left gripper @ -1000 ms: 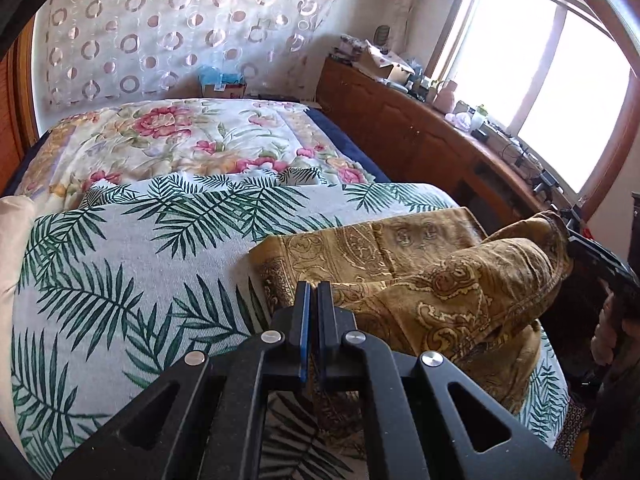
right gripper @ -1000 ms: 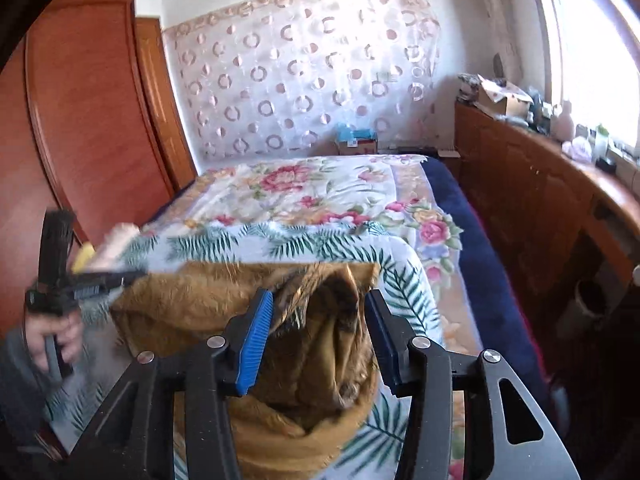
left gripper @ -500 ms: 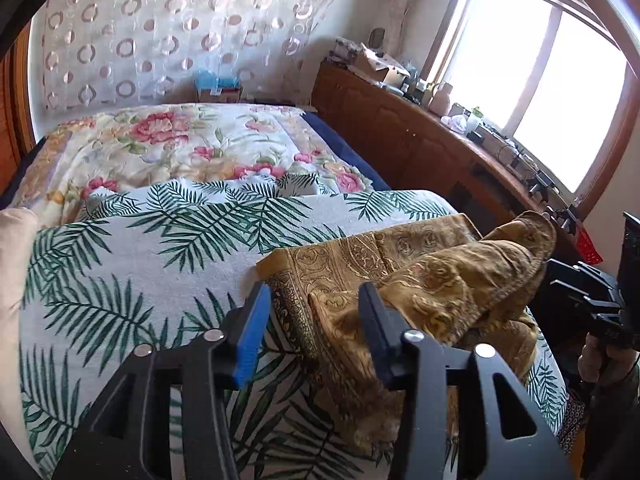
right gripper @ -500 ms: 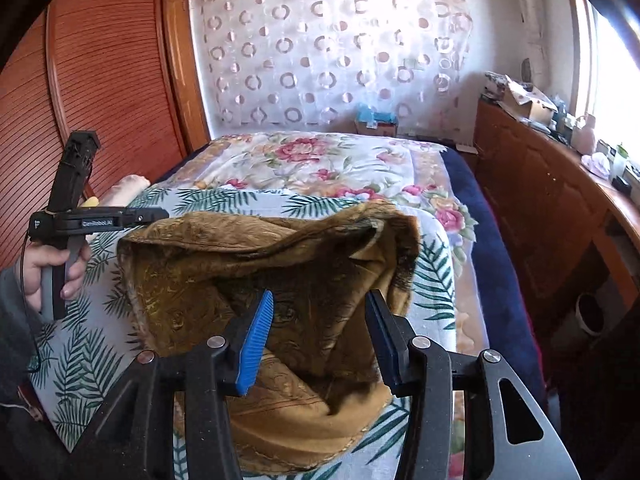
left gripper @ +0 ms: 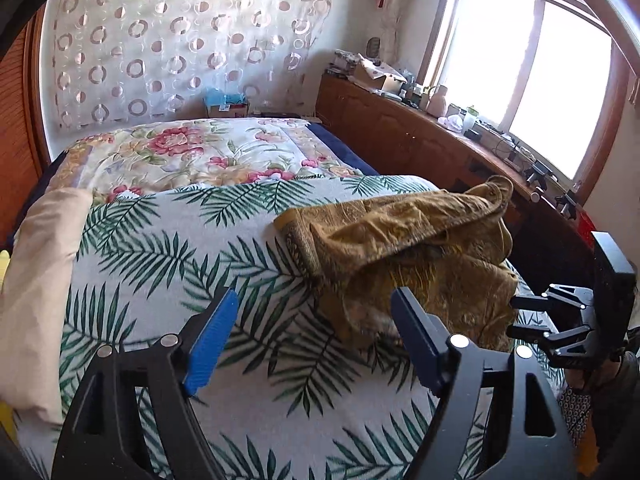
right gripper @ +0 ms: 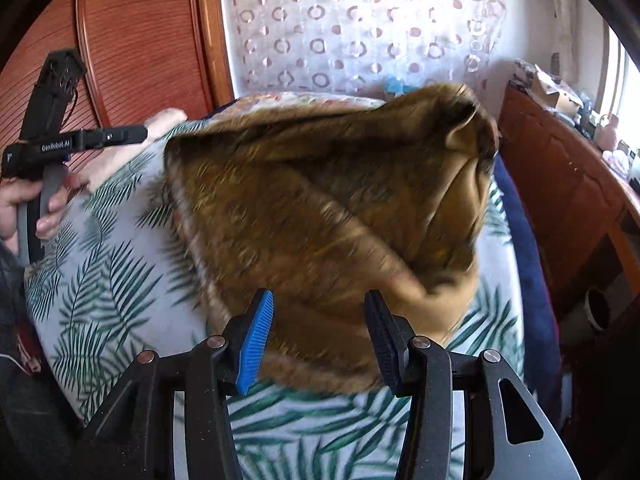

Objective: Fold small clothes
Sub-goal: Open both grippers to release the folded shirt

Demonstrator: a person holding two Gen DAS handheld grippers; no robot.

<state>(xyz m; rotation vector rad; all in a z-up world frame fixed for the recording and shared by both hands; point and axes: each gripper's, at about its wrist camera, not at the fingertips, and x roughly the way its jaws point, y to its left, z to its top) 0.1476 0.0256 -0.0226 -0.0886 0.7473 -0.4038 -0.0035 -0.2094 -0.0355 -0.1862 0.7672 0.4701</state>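
A mustard-gold patterned garment (left gripper: 404, 252) lies crumpled on the palm-leaf sheet (left gripper: 168, 248) near the bed's right edge. In the right wrist view the garment (right gripper: 320, 208) is blurred and bunched, with one fold standing up. My left gripper (left gripper: 312, 336) is open and empty, held above the sheet just short of the garment's near-left edge. My right gripper (right gripper: 318, 332) is open and empty, with the garment's near edge between and beyond its fingers. The right gripper also shows in the left wrist view (left gripper: 560, 320), beside the garment's right side.
A floral quilt (left gripper: 192, 152) covers the far half of the bed. A cream pillow (left gripper: 36, 264) lies along the left edge. A wooden cabinet (left gripper: 420, 136) with clutter runs along the right under the window. A wooden wardrobe (right gripper: 132, 40) stands left.
My left gripper opened, let go of the garment and drew back. The garment dropped onto the sheet in a looser heap. My right gripper stayed open and moved lower, closer to the garment.
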